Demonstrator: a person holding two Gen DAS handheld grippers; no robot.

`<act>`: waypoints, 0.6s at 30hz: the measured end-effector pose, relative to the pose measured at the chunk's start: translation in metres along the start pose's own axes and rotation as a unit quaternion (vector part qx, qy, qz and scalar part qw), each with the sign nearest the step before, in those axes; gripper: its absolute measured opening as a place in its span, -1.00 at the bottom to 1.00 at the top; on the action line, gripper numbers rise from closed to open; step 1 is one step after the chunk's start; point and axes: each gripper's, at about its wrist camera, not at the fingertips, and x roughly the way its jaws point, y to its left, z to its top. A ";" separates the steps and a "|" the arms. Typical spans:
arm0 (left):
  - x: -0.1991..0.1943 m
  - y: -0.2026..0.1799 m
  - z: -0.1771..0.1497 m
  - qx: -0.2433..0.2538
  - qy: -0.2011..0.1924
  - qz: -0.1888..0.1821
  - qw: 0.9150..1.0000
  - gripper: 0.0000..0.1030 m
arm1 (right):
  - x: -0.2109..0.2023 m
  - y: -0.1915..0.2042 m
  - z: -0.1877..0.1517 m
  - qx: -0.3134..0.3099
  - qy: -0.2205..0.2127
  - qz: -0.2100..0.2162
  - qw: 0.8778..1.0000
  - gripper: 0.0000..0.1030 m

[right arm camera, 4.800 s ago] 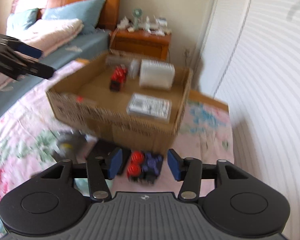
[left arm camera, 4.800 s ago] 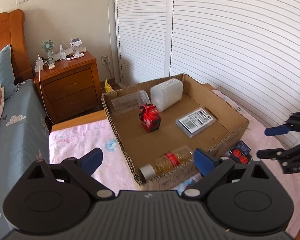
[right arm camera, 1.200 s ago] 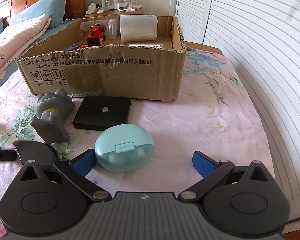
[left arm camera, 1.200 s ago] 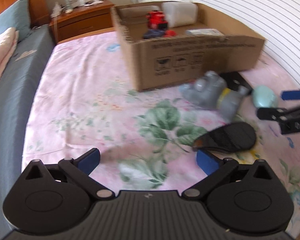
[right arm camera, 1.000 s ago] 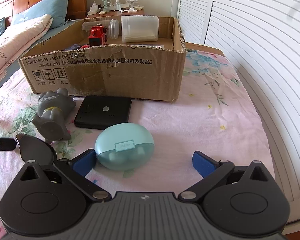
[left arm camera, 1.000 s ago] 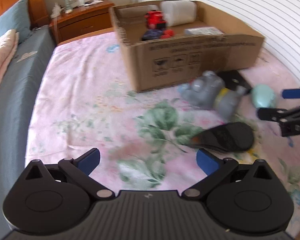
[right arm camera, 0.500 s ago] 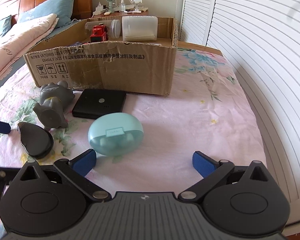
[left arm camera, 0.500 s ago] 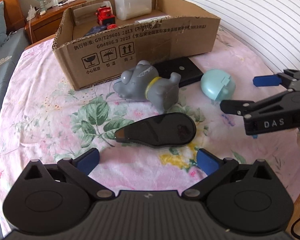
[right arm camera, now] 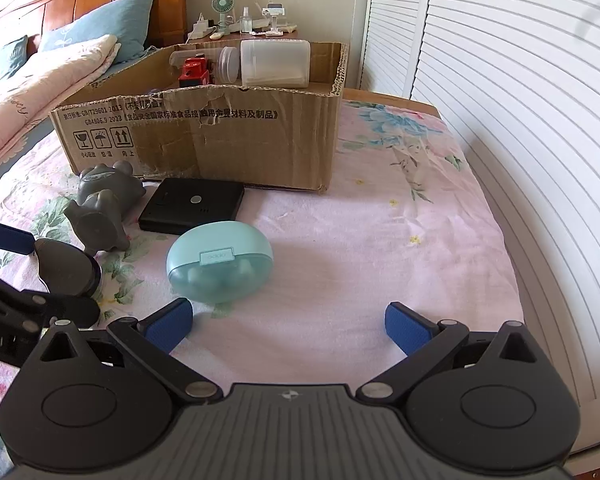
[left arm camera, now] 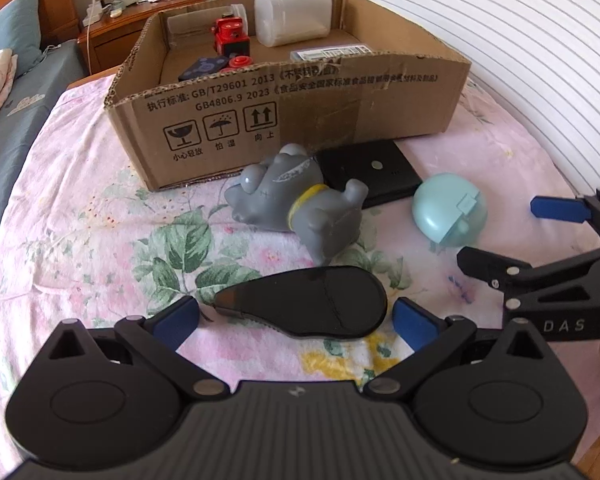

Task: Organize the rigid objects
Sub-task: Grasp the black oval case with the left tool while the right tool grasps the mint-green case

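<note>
Black teardrop case (left arm camera: 308,306) lies between the left gripper (left arm camera: 296,317) fingers — untouched.

Colours we see around the brown cardboard box (left arm camera: 300,112)
In front: grey toy (left arm camera: 300,204) with yellow collar, black case (left arm camera: 370,170), mint-green case (left arm camera: 448,208), pink floral sheet (left arm camera: 80,220)

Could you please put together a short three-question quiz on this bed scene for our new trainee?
1. True or false: the grey toy is inside the cardboard box.
2. Which item lies between the pads of the left hand-held gripper? A) black mouse B) teal case C) black flat box
3. Fill in: both hand-held grippers, the right included, are ____.

Key: 1 false; 2 A; 3 open.
</note>
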 end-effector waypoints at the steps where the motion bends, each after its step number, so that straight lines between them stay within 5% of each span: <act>1: -0.001 0.001 -0.001 -0.006 -0.002 0.001 1.000 0.92 | 0.000 0.000 0.000 0.000 -0.001 0.000 1.000 1.00; 4: -0.004 0.000 -0.002 -0.004 -0.013 0.000 1.000 0.74 | -0.001 0.000 0.000 0.000 -0.002 0.000 1.000 1.00; 18: -0.015 0.033 -0.017 0.006 -0.013 0.013 1.000 0.74 | 0.001 0.006 0.003 -0.020 0.009 0.017 1.000 1.00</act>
